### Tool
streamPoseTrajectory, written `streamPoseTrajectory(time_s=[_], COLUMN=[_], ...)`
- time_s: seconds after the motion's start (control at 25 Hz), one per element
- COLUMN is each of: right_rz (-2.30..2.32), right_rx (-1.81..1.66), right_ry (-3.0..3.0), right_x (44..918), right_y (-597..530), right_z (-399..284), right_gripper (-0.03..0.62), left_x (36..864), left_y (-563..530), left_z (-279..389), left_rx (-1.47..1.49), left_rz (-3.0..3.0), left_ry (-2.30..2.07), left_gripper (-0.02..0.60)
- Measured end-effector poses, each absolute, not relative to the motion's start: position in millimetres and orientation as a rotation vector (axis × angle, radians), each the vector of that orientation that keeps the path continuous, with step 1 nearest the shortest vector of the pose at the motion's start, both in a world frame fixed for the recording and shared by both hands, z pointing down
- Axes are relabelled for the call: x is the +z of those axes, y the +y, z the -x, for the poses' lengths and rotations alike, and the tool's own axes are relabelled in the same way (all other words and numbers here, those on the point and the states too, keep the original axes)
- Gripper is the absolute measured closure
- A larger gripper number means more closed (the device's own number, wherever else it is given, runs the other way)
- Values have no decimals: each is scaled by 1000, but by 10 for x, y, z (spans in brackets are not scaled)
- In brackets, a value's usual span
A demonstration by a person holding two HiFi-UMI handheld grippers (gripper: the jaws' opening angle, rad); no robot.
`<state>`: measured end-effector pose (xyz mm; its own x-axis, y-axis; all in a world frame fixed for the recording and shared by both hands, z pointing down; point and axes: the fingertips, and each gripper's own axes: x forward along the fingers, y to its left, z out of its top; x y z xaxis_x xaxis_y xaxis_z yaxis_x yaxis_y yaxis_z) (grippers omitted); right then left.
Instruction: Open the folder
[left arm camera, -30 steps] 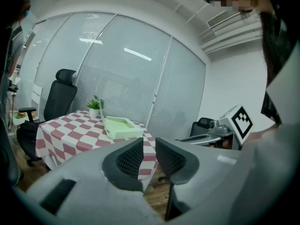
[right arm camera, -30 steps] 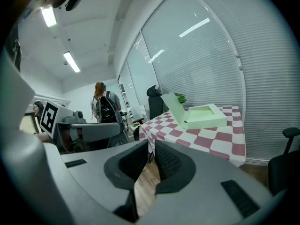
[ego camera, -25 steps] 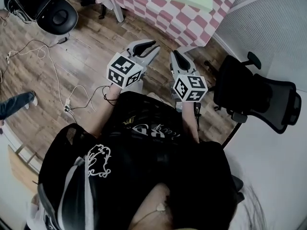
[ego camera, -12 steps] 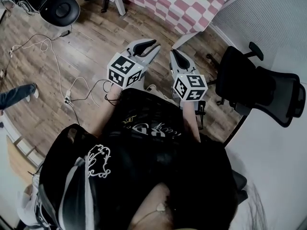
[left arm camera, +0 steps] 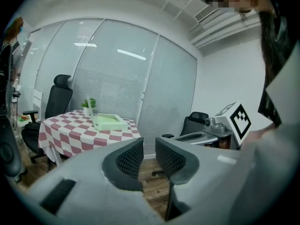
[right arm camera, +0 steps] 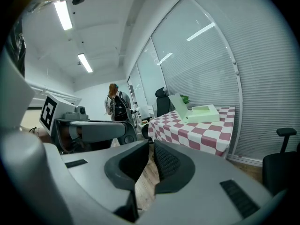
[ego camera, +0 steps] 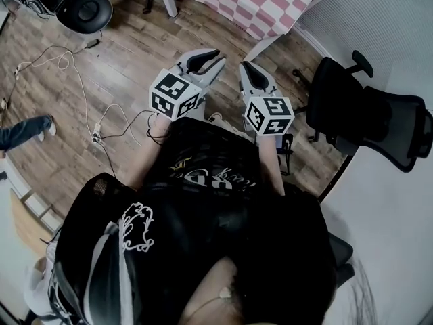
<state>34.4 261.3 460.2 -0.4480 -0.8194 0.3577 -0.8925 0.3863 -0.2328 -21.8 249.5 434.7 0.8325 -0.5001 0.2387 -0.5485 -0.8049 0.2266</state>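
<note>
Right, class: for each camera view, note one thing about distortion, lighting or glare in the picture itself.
Head view: wide-angle bend, wooden floor curving, corners darkened. Left gripper view: round fisheye frame, black corners, light reflections streaking the glass wall. Right gripper view: same fisheye, bright strip light glaring, window frame bowed.

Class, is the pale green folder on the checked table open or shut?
Open: the pale green folder has its flap raised upright.

Tablecloth (ego camera: 250, 5) red-and-white checked; folder (left arm camera: 108, 122) pale green; chair (ego camera: 365, 117) black; floor (ego camera: 115, 59) brown wood-grain.
</note>
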Motion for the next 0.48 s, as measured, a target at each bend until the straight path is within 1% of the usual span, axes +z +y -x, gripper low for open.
streamPoseTrajectory(time_s=[0.48], right_rz=[-1535], right_rx=[557], right_ry=[-2471], right_x=[4630], right_y=[2500], right_z=[-370], right_gripper=[557], left_x=[4418], left_y=[2401], left_z=[206], left_rx=[257], left_rz=[-2742], left_ry=[-812], left_gripper=[503])
